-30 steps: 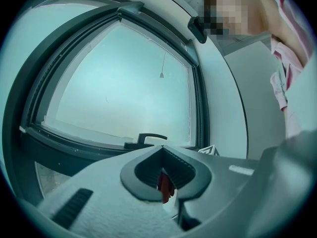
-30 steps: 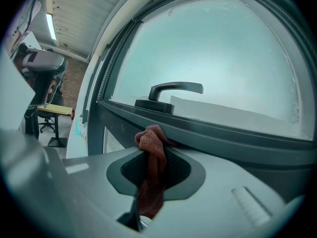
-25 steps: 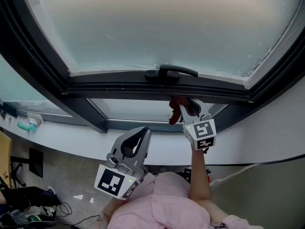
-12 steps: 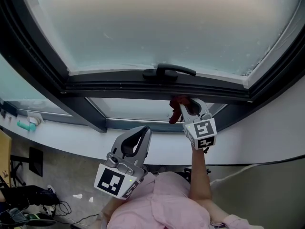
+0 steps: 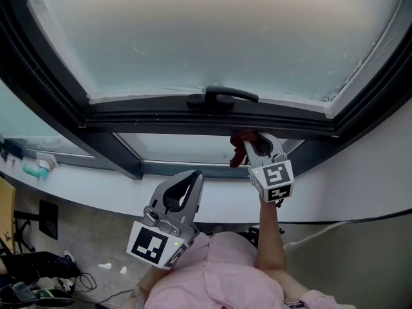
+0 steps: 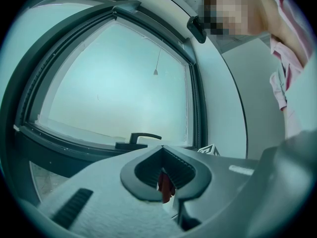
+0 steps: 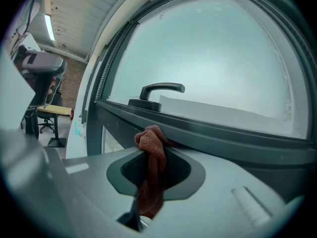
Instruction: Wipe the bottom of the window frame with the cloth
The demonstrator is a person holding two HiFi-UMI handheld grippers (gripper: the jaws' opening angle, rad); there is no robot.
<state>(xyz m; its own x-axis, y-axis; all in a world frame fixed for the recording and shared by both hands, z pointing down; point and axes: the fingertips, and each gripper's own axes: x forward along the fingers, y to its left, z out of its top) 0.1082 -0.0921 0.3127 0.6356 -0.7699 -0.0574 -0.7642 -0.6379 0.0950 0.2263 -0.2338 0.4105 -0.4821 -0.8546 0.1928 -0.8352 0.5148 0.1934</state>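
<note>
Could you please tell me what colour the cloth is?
The cloth is reddish-brown, clearest in the right gripper view.

Two claws, the left claw [image 5: 194,176] and the right claw [image 5: 252,141]; two marker cubes, the left cube [image 5: 154,245] and the right cube [image 5: 275,177], one to each claw; one cloth [image 7: 151,155], reddish-brown; one window frame [image 5: 193,118]; one handle [image 5: 222,97] on it; one large upper pane [image 5: 212,31]; two lower panes show plainly, the middle pane [image 5: 187,148] and the left pane [image 5: 32,140]; one sill [image 5: 96,188]; one teal object [image 5: 35,169] on it; one bare forearm [image 5: 270,237]; one ceiling light strip [image 7: 49,28].
</note>
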